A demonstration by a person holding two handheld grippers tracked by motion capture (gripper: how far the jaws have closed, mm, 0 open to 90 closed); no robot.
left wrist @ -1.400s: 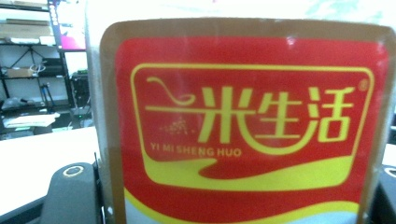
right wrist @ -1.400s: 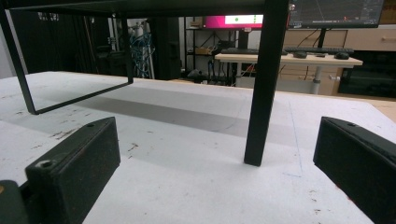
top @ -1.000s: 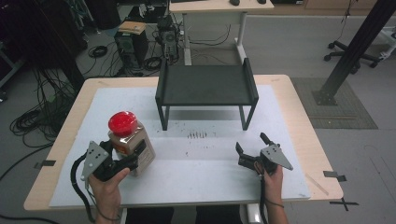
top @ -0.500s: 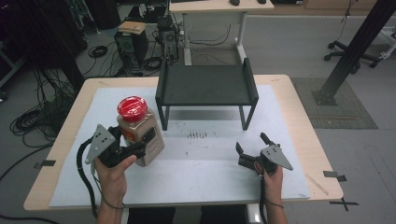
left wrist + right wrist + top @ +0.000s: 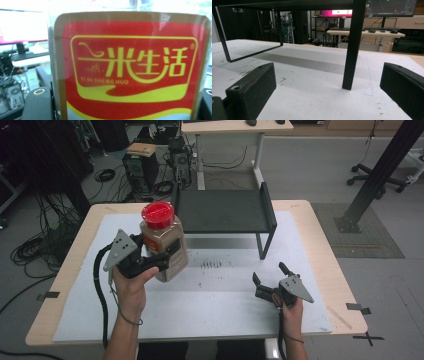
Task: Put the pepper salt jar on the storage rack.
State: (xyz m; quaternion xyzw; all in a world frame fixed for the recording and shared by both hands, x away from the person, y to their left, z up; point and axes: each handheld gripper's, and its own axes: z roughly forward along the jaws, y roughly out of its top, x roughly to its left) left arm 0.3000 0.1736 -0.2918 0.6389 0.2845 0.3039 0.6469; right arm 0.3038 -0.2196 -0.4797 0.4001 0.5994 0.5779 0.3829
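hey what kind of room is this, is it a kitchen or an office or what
Most likely a lab or office workroom, not a kitchen: desktop computer towers and tangled cables on the floor, monitors on a desk, an office chair base.

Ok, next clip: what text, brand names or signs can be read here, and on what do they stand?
"一米生活": yellow characters on the red label of the jar.
"YI MI SHENG HUO": small yellow letters beneath them, same label.
"®": mark at the label's upper right.
Monitors behind the table: screen content too small to read.
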